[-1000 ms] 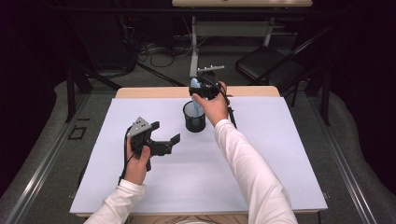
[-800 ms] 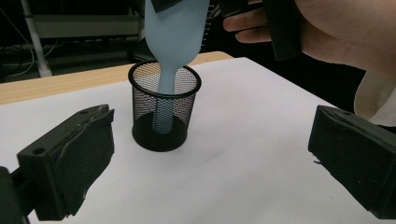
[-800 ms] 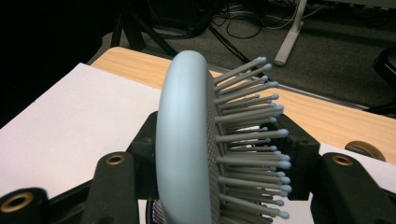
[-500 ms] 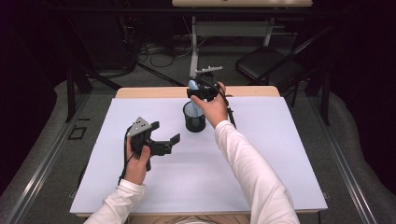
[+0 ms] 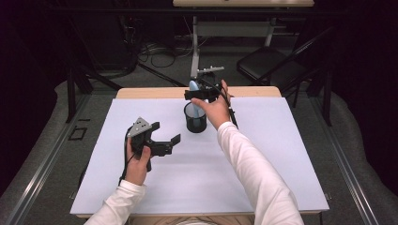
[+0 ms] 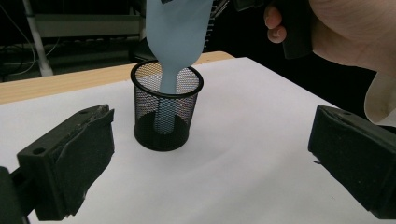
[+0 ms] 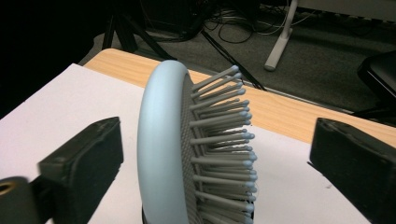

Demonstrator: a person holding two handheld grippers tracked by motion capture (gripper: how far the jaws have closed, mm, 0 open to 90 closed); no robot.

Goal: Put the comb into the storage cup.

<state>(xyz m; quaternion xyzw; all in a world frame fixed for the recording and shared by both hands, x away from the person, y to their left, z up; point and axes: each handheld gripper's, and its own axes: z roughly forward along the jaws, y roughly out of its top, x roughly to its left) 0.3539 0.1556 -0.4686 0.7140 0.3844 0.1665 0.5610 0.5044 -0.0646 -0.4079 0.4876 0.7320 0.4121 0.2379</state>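
A light blue hairbrush point(image 7: 168, 149) stands handle-down in a black mesh cup point(image 5: 195, 118) at the back middle of the white table cover. Its head point(image 5: 193, 86) sticks out above the rim. My right gripper point(image 7: 219, 158) is open around that head, and its jaws have just been opening. The head stands between them with a gap on each side, bristles toward the right jaw. My left gripper point(image 5: 165, 138) hovers open and holds nothing at the cup's near left. In the left gripper view it point(image 6: 210, 158) faces the cup point(image 6: 166, 112) and the brush point(image 6: 176, 32).
The white cover point(image 5: 281, 154) lies on a wooden table whose far edge point(image 5: 253, 92) shows just behind the cup. Beyond it are a dark floor with cables, a chair point(image 5: 272, 63) and a desk frame. The right forearm point(image 5: 244, 164) crosses the table's middle.
The right gripper's jaws stand wider around the brush head than before. Both hands, the cup and the brush have stayed in place.
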